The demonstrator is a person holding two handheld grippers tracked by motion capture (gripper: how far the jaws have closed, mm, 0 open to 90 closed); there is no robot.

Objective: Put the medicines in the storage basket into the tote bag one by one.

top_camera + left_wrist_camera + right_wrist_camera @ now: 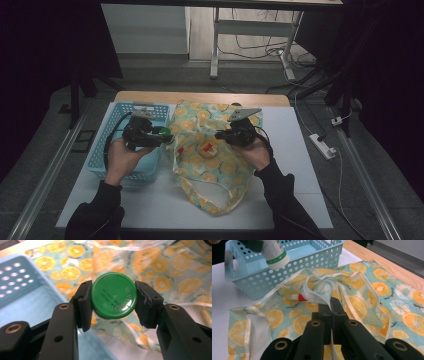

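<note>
High view: left gripper [161,134] over the right edge of the blue basket [105,150], beside the bag; right gripper [223,135] over the orange-print bag [220,165], which lies on the white worktop [300,165] just right of the basket.
Left jaws: clamped on a small white bottle with a green cap [114,295]; pads press the cap from both sides, cap end faces the camera.
Bottle position: held in the air, off the worktop, above the seam between basket [22,290] and bag [175,272]; in the right gripper view the bottle [274,253] hangs in front of the basket wall [294,267].
Right jaws: clenched tight on the bag's white-edged rim [332,287], pinching the fabric and holding the mouth up and open.
Bag contents: a small white item with a red end [298,297] lies inside the opening; in the high view a red-and-white thing [207,147] shows at the bag's middle.
Basket: perforated walls; the part of its floor in view is bare.
Hands: both in dark sleeves, one per gripper.
</note>
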